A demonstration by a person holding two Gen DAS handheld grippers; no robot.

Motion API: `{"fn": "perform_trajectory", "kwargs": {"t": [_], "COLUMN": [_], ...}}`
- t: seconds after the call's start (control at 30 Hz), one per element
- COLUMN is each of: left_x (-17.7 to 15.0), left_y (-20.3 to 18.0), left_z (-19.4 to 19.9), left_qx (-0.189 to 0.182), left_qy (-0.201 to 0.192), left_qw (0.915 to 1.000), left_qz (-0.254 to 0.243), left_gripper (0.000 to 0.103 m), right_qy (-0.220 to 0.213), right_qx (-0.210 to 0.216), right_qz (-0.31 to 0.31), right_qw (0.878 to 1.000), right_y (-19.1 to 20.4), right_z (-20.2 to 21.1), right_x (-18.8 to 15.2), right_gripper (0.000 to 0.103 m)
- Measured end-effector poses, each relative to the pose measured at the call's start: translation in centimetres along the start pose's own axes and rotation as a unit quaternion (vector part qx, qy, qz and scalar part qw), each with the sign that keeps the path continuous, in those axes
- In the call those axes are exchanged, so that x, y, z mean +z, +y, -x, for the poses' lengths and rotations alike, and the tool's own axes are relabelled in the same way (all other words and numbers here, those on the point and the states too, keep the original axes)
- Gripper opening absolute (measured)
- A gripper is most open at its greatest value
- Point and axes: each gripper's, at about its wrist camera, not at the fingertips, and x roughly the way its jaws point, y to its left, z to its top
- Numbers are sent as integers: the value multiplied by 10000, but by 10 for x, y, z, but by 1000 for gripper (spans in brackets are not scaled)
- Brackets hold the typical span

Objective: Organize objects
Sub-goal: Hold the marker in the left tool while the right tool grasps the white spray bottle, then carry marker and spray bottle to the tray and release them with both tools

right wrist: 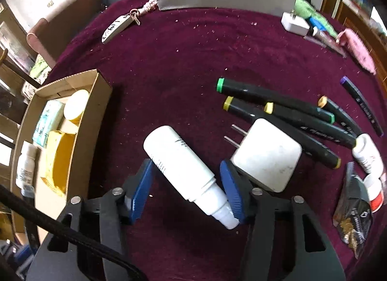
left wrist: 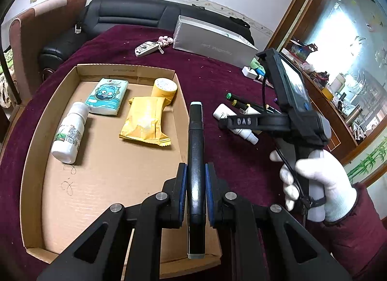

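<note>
I have four things already lying in the cardboard tray (left wrist: 36,136) at the left side of the table (left wrist: 212,82): a white pill bottle (left wrist: 70,133) along its left wall, a tissue pack (left wrist: 107,96) and a roll of yellow tape (left wrist: 165,87) toward its far end, and a yellow snack packet (left wrist: 146,121) in the middle. My left gripper (left wrist: 196,186) is closed firmly on a black marker (left wrist: 195,160), held lengthwise along the fingers and hanging over the tray's right wall near its near corner, so I judge this one is about to go in as the fifth. My right gripper (right wrist: 187,182) is spread wide around a white spray bottle (right wrist: 186,169) lying on the cloth in the middle of the table; its nozzle end seems to touch the right pad, the left pad is apart from it, so nothing is gripped yet. Much is left: a white charger plug (right wrist: 268,155) just beside that bottle, several more markers (right wrist: 278,104) toward the right edge, a small white bottle (right wrist: 367,153) and a dark packet (right wrist: 353,211) near the right edge. I'd call the job less than half done.
</note>
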Motion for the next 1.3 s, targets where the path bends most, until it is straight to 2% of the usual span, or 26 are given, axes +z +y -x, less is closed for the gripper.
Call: {"fn": "perform_trajectory", "kwargs": {"t": [0.1, 0.17, 0.3, 0.67, 1.0, 1.17, 1.3], "left_x": [-1, -2, -6, -17, -15, -8, -9], "left_y": [1, 1, 2, 28, 63, 87, 105], "left_z": [0, 1, 9, 50, 71, 60, 43], "left_qx": [14, 54, 114, 327, 783, 1051, 1043], "left_qy": [-11, -21, -76, -383, -610, -478, -224], "left_qw": [10000, 10000, 9999, 9984, 9943, 9925, 9932], "left_qz": [16, 2, -16, 253, 397, 393, 477], "left_gripper": [12, 12, 12, 12, 12, 12, 12], "right_qy": [-85, -164, -200, -267, -494, -347, -164], "right_qx": [-314, -345, -476, 447, 1148, 1490, 1587], "right_qz": [264, 310, 317, -69, 26, 120, 243], "right_qw": [9991, 9988, 9982, 9986, 9922, 9882, 9869], "right_y": [6, 9, 13, 14, 52, 88, 118], "right_z": [1, 3, 4, 46, 90, 84, 67], "right_x": [-7, -11, -14, -38, -51, -47, -43], "right_gripper": [41, 29, 27, 27, 28, 28, 28]}}
